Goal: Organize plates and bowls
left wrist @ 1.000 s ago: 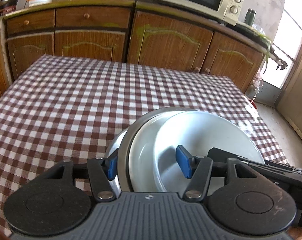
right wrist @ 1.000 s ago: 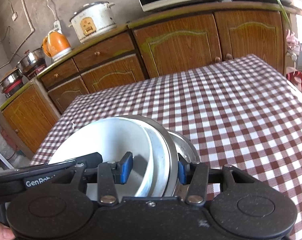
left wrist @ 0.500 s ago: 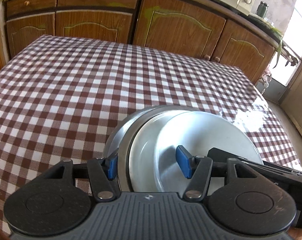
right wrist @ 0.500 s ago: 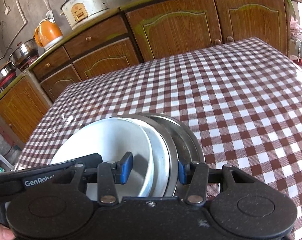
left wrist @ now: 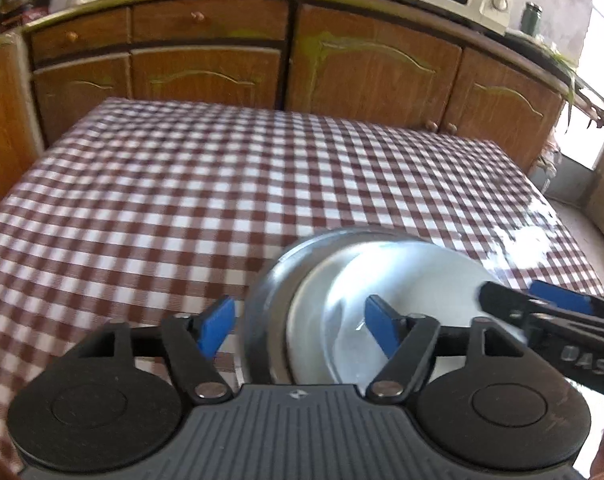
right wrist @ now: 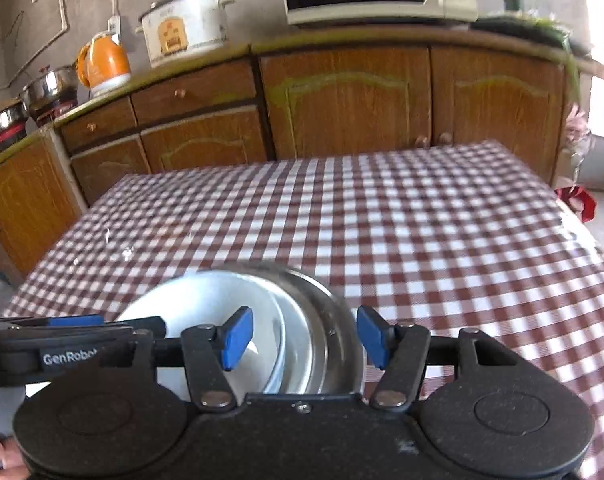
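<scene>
A nested stack of steel plates and bowls (left wrist: 341, 280) sits on the checked tablecloth (left wrist: 222, 184) at its near edge. The left gripper (left wrist: 298, 330) and right gripper (right wrist: 302, 338) straddle opposite rims of the stack, angled downward. Both sets of jaws are opening, pads clear of the metal.

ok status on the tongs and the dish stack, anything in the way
Left tongs and right tongs opening, pads clear of rims. Nested steel and white dish stack sits on checked tablecloth. Nothing blocking.

Bright daylight, motion-blurred fisheye views.
Glare whitens the checked surface (left wrist: 537, 240) right of the white bowl (left wrist: 401, 280); cabinets (right wrist: 341, 100) behind it bend at frame edges.
</scene>
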The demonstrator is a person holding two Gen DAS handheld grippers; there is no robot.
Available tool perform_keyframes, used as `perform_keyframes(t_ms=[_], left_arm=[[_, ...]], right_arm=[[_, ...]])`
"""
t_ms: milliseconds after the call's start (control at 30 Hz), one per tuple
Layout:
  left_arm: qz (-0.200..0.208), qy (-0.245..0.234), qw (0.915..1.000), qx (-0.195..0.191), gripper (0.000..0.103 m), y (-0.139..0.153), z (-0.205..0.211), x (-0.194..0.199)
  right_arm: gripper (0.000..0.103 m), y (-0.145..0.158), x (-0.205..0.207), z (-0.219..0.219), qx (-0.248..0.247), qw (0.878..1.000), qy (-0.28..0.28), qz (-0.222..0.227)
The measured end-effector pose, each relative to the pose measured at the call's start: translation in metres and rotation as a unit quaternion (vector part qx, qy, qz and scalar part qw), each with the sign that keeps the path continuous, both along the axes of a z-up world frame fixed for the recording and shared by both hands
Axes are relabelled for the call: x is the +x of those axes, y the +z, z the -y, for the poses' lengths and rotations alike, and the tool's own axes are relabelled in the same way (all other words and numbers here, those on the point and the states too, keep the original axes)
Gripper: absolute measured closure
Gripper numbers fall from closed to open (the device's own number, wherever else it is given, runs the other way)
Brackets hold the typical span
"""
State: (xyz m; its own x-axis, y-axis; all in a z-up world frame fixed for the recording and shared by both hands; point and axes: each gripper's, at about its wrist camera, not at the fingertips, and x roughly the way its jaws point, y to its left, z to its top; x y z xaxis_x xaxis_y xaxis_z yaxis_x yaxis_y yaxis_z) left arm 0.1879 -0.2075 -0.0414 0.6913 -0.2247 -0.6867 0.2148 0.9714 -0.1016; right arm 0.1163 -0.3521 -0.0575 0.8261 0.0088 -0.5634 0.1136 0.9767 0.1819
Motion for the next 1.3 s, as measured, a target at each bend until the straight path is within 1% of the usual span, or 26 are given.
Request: perform_keyframes(t_ms=[67,100,133,167,200,233,300,333,400,467,567,733,867,1000,1300], left_arm=[[0.005,0.006,1.0000,-0.001,0.022,0.010,-0.007,-0.009],[0.008,0.008,0.9999,0.000,0.017,0.015,-0.009,-0.016],[0.012,0.008,0.9999,0.001,0.013,0.020,-0.010,-0.024],[0.018,0.007,0.9998,0.001,0.013,0.025,-0.011,-0.033],[0.021,0.006,0.9998,0.000,0.010,0.029,-0.012,-0.042],[0.020,0.007,0.9998,0.000,0.006,0.032,-0.012,-0.050],[0.017,0.016,0.9997,0.005,0.001,0.037,-0.012,-0.068],[0.016,0.020,0.9997,0.006,0.000,0.037,-0.012,-0.075],[0.014,0.025,0.9996,0.002,0.000,0.039,-0.012,-0.092],[0.013,0.029,0.9995,0.003,0.000,0.039,-0.012,-0.105],[-0.006,0.034,0.9993,0.012,0.000,0.034,-0.011,-0.118],[-0.009,0.037,0.9987,0.033,0.000,0.029,-0.013,-0.136],[0.005,0.034,0.9983,0.046,0.000,0.034,-0.013,-0.145],[0.014,0.034,0.9982,0.049,0.000,0.039,-0.013,-0.149],[0.032,0.027,0.9976,0.054,0.000,0.041,-0.009,-0.160]], right_arm=[[0.030,0.010,-0.015,0.001,0.004,1.000,0.001,0.013],[0.028,0.014,-0.023,0.001,0.001,1.000,0.001,0.018],[0.027,0.019,-0.032,0.001,-0.003,1.000,0.002,0.021],[0.027,0.023,-0.041,0.000,-0.003,1.000,0.007,0.024],[0.027,0.027,-0.050,-0.001,-0.002,1.000,0.012,0.026],[0.026,0.030,-0.059,-0.002,-0.004,0.999,0.019,0.027],[0.025,0.034,-0.074,-0.006,-0.018,0.999,0.030,0.024],[0.025,0.035,-0.081,-0.010,-0.027,0.999,0.031,0.023],[0.024,0.035,-0.098,-0.013,-0.039,0.998,0.032,0.022],[0.024,0.032,-0.111,-0.014,-0.034,0.999,0.030,0.012],[0.024,0.027,-0.127,-0.018,-0.030,0.999,0.040,-0.004],[0.024,0.026,-0.144,-0.025,-0.036,0.998,0.057,-0.016],[0.024,0.026,-0.152,-0.026,-0.038,0.997,0.060,-0.016],[0.024,0.027,-0.160,-0.025,-0.033,0.998,0.060,-0.016],[0.024,0.029,-0.164,-0.021,-0.028,0.998,0.055,-0.012]])
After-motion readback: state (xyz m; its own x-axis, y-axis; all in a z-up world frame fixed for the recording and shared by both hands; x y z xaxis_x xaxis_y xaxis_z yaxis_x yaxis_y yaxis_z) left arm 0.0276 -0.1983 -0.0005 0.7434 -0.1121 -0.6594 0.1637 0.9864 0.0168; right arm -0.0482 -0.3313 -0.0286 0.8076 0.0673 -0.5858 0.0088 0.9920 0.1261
